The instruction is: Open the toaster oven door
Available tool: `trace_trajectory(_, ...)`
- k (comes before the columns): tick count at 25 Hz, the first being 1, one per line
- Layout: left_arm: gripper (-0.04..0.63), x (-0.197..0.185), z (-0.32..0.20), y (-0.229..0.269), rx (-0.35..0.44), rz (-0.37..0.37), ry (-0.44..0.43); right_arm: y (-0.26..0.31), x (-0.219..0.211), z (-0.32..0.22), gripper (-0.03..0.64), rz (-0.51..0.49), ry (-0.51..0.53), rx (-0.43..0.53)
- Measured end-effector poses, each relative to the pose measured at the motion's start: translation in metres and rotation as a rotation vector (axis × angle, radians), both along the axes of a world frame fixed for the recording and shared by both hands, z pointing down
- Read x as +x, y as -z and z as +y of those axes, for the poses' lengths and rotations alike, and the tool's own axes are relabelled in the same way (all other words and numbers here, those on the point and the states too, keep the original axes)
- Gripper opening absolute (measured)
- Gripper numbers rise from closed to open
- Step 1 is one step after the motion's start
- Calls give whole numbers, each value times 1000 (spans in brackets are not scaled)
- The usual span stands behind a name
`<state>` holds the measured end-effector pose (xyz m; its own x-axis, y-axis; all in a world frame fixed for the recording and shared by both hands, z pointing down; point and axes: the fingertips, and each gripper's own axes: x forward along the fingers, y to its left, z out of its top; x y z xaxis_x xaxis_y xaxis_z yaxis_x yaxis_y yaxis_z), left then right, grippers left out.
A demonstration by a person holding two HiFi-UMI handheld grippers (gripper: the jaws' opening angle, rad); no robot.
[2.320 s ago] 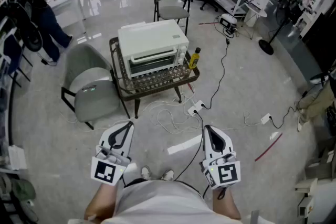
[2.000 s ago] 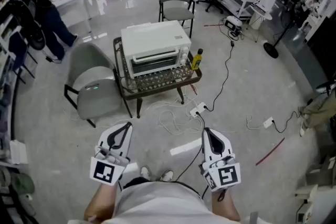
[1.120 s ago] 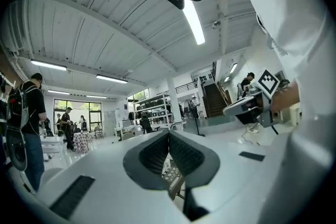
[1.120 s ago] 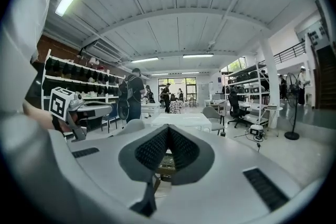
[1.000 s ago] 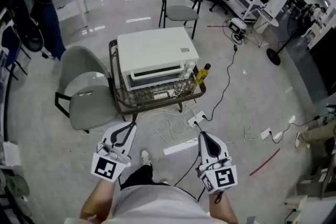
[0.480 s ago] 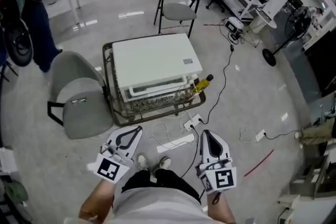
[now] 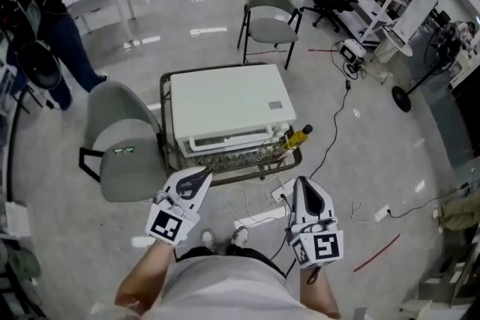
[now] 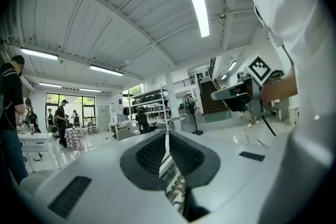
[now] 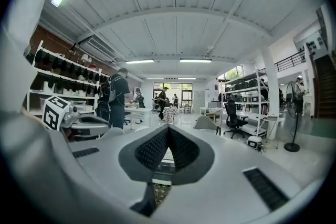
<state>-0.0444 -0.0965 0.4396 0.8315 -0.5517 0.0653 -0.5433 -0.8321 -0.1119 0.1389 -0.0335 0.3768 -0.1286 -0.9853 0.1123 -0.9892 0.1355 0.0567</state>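
Closer to the toaster oven (image 7: 225, 101), set on its low bench (image 7: 295, 157) with the door (image 7: 229, 140) closed, the left gripper (image 7: 201, 176) and right gripper (image 7: 302, 183) have been brought. Both pairs of jaws are kept fully together and empty, the handle being not yet reached.

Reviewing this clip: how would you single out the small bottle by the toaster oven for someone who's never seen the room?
Mid-floor, a low dark-framed table carries a white toaster oven. At the oven's front right corner in the head view sits the bottle: yellow with a dark cap, the only brightly coloured thing on that table.
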Motion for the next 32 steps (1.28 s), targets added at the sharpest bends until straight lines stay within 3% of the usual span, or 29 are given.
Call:
trace_trajectory(4,29,20,-25,-35,-37,-103,-7,-2,15,-2,21,-15,-3,4)
trace_trajectory(7,129,35,-50,-62,-52,-200,-45,-9,24,-3,21,-23,-10,-20)
trace_trajectory(11,170,47,-68,-89,-96,-297,-75,-11,34,-5,21,-27,-14,-32)
trace_trajectory(23,251,61,-93,-132,-164,-451,-88,-26,53,-3,21,-49,-32,-42)
trace_trajectory(32,342,57,-96,-169,-325,-604,-116,-31,53,-1,21,-60,-40,-46)
